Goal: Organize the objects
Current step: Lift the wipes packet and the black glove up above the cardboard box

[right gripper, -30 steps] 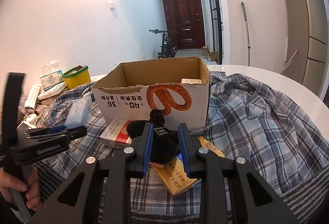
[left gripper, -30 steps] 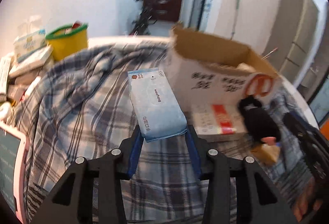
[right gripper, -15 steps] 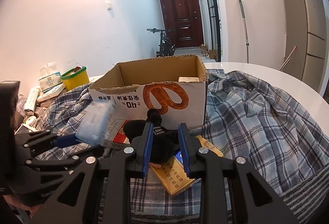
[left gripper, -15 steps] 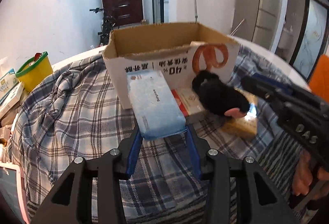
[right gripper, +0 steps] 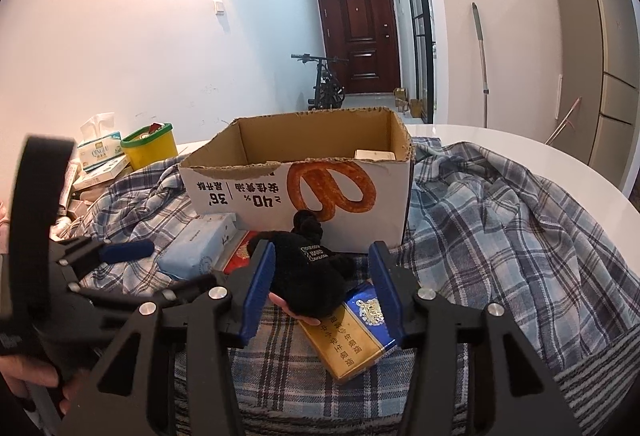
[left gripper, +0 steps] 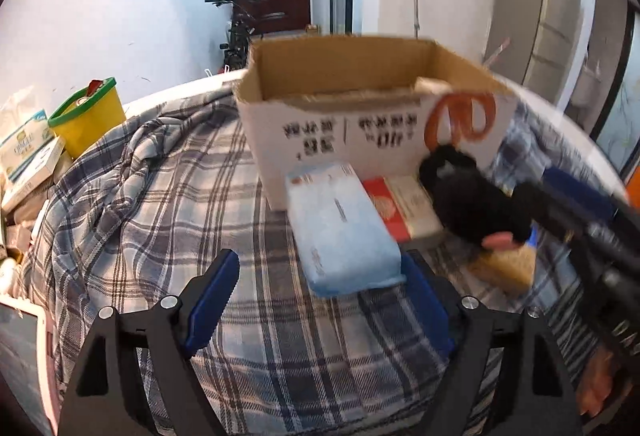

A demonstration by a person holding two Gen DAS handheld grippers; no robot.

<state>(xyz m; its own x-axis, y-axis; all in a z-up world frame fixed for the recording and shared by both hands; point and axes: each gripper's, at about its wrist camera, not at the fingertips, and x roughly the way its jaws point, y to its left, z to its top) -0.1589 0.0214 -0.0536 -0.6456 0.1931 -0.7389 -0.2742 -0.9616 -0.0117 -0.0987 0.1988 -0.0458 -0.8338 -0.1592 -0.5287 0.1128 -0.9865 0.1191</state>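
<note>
A pale blue wipes pack (left gripper: 340, 228) lies on the plaid cloth in front of an open cardboard box (left gripper: 360, 131). My left gripper (left gripper: 320, 300) is open, its fingers spread wide around the pack's near end; the pack rests loose. In the right wrist view the pack (right gripper: 200, 248) lies left of a black plush toy (right gripper: 312, 280). My right gripper (right gripper: 324, 288) is open around the toy, which lies on a gold and blue carton (right gripper: 352, 332). The box (right gripper: 304, 187) holds a pale item in its back right corner.
A red and white carton (left gripper: 400, 203) lies between pack and toy. A yellow tub with green rim (left gripper: 88, 115) and tissue boxes (left gripper: 28, 147) stand at the far left. A plaid cloth (right gripper: 500, 220) covers the round white table (right gripper: 560, 163).
Both grippers have opened. The left one has let the wipes pack go onto the cloth by the box; the right one has let the black toy go onto the gold carton.
</note>
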